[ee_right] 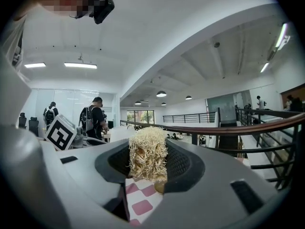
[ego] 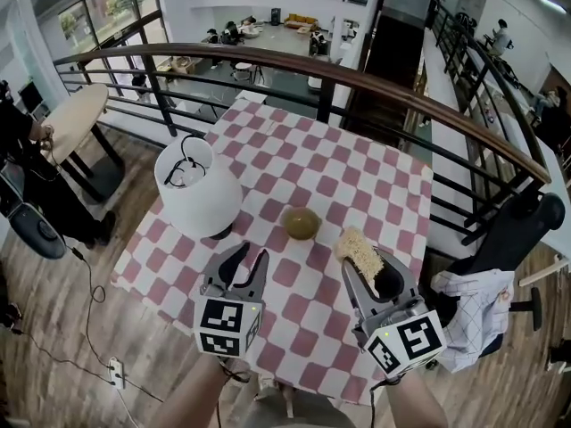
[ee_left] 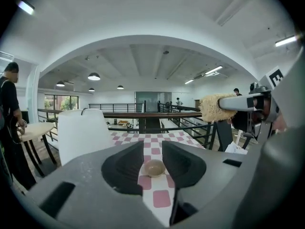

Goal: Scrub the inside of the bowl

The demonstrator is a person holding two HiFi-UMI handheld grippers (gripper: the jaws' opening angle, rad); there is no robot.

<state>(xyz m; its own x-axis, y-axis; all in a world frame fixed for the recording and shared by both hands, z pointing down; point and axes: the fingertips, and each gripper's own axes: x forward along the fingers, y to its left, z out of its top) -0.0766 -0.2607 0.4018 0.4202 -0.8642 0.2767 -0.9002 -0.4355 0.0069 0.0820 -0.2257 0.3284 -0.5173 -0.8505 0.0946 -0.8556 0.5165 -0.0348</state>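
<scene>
Left gripper (ego: 252,253) has its jaws apart with nothing between the pads; right gripper (ego: 361,264) is clenched on a straw-coloured fibrous scrubber (ego: 357,248) that sticks out past its tips.

The bowl (ego: 302,223) is small and brownish; it sits upright, mouth up, on the checked tablecloth (ego: 357,168), and it looks empty and untouched. On the bowl's near side and slightly to its left is the left gripper, aimed almost straight at it; in the left gripper view the bowl shows through the gap between the jaws, further on and clear of them. On the bowl's near side and to its right is the right gripper; the scrubber's long axis runs along the jaws, angled away from the person and a little towards the bowl; its leading end is near the bowl's right rim but apart from it. By my reading, the scrubber must cross leftward and drop through the mouth, while the open left jaws advance to steady the rim; scrubbing has not begun.

Further out, to the bowl's left and a little beyond it, stands a white lamp (ego: 196,190); beyond the bowl, past the table's far edge, runs a railing (ego: 357,74).
</scene>
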